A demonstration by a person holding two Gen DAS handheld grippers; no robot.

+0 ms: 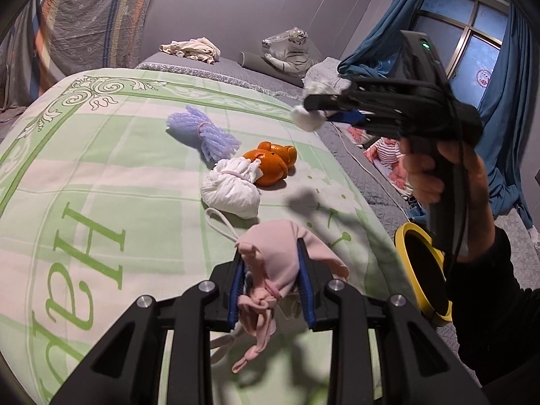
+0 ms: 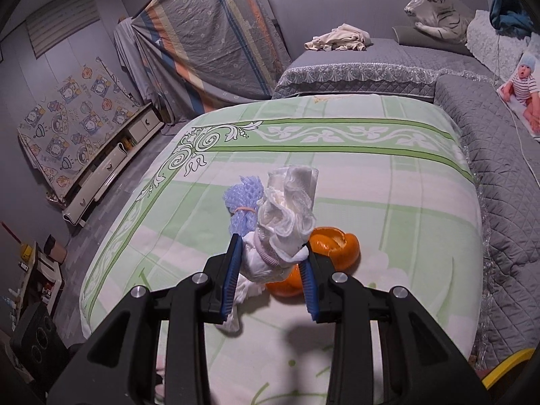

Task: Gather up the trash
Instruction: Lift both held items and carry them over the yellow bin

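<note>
Both tongs loaded above the green bedspread (image 2: 371, 182).
Left gripper (image 1: 271, 283) clamps pink mask (image 1: 270, 253); right gripper (image 2: 271, 270) clamps white tissue wad (image 2: 287, 216).

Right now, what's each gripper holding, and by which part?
Left gripper: pink cloth, pinched at its bunched, knotted middle. Right gripper: white wad, clamped near its banded neck, ruffled end pointing away.
</note>
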